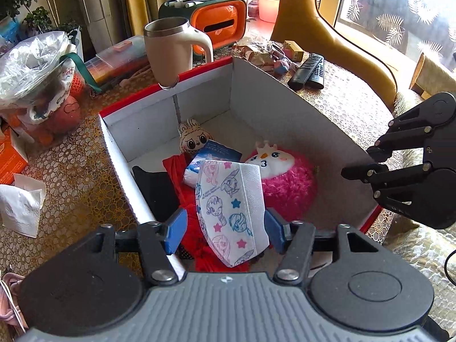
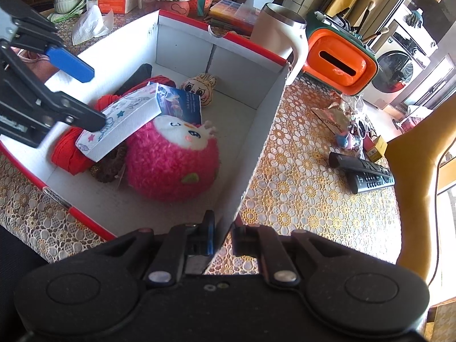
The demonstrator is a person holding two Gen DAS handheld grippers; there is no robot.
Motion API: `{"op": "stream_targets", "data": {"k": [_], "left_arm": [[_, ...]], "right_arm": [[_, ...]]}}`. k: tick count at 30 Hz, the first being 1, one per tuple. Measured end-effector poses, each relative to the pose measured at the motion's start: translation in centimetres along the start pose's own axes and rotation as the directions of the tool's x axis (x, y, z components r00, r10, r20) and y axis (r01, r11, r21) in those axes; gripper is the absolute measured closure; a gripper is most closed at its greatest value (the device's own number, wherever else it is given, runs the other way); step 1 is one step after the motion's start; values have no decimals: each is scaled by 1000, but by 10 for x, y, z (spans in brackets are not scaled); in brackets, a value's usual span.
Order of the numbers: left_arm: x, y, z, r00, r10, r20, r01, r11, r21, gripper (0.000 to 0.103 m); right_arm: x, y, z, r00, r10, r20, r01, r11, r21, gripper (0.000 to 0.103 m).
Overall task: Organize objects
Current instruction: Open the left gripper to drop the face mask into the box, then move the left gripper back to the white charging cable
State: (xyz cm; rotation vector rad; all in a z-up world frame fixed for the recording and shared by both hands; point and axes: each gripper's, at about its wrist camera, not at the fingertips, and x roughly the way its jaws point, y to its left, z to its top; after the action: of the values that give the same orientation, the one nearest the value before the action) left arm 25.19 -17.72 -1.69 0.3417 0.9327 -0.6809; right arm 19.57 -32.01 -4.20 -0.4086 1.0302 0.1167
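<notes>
the left gripper (image 1: 225,229) is seen released above the near end of the cardboard box (image 1: 285,114), its blue pads (image 1: 176,228) standing apart on either side of a printed face mask (image 1: 230,213); no pad is pressed on it. the mask is laid across a red cloth (image 2: 68,154) and leans on a pink plush toy (image 2: 171,159) in the middle of the box. a small rabbit-eared doll (image 1: 191,139) is set near the far wall, and a blue packet (image 2: 179,105) lies beside it. the right gripper (image 2: 222,230) is clenched on the box's right wall at its near corner. a mug (image 1: 171,51) is stood at the far edge, and two remotes (image 2: 364,173) are laid on the table (image 2: 299,171) beyond the right wall.
</notes>
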Motion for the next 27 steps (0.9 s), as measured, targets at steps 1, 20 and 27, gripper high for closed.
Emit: {"op": "stream_targets", "data": {"k": [1,20,27], "left_arm": [[-6,2,-2,1000,-1,7,1,1000,-1,45],[-132,121,-87,979,192,63,-176,965,-192,26],[-159,174,-118,954,297,45,-272,917,-291,23]], "right_arm": [[0,0,0,1000,0,0,0,1000,1,93],[0,-8,-1,999,42,-3,-42,997,69,95],[0,-8,-1,999,35,-7,-34,996,82,95]]}}
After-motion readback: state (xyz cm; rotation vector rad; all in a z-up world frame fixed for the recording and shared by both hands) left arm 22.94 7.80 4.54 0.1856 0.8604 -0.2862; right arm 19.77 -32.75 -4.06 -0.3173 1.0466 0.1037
